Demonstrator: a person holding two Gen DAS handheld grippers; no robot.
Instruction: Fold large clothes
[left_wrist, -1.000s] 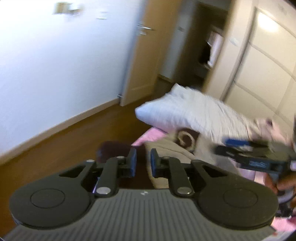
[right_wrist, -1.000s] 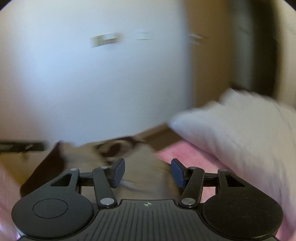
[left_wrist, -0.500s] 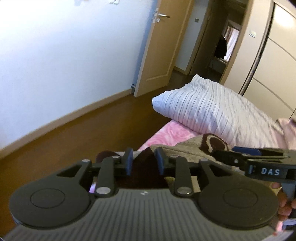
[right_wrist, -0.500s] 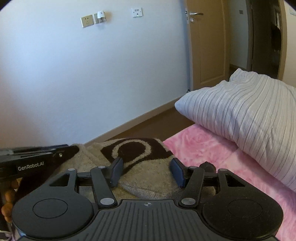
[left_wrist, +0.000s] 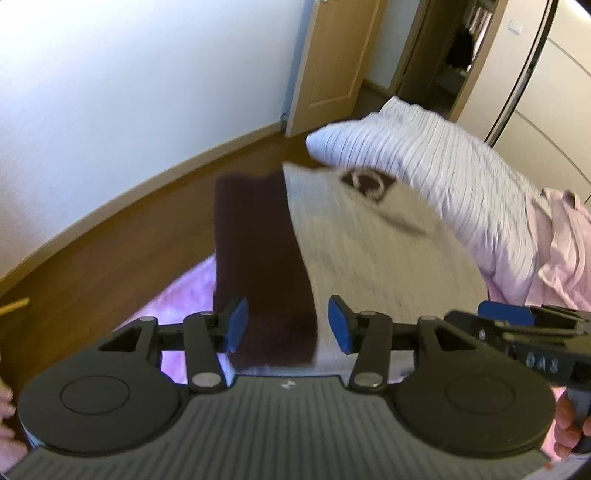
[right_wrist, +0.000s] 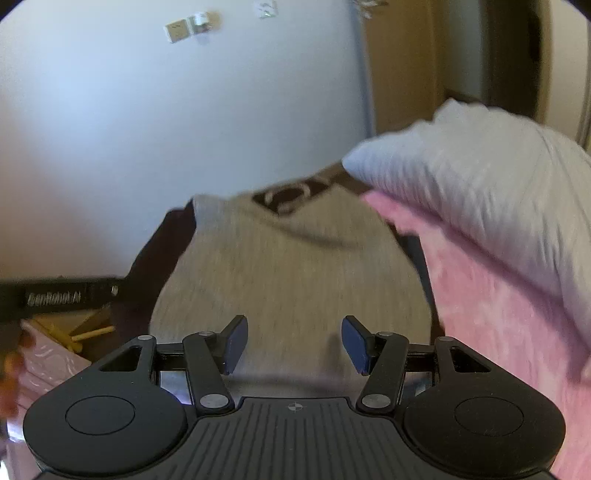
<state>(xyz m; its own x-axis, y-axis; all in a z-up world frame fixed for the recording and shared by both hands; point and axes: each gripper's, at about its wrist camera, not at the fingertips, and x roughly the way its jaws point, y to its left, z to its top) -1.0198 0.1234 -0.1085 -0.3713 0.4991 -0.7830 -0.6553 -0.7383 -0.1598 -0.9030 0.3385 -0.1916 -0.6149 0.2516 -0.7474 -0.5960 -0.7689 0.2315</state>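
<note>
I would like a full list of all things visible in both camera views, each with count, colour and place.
sweater: 1, beige with dark brown sleeve and emblem, spread on the bed
pillow: 1, white striped, beyond the sweater
bedcover: 1, pink, under sweater and pillow
pink garment: 1, right of the pillow
door: 1, light wood, far wall
wall plates: several, on the white wall
left gripper: 1, black, blue pads, open
right gripper: 1, black, blue pads, open

A white striped pillow (left_wrist: 424, 173) lies at the far right of the bed, whose pink cover (right_wrist: 491, 280) shows beside it. Past the bed's far edge: brown wooden floor (left_wrist: 122, 221), white wall (left_wrist: 129, 74), wooden door (left_wrist: 332, 59). Wall sockets (right_wrist: 188, 26) sit high up.
</note>
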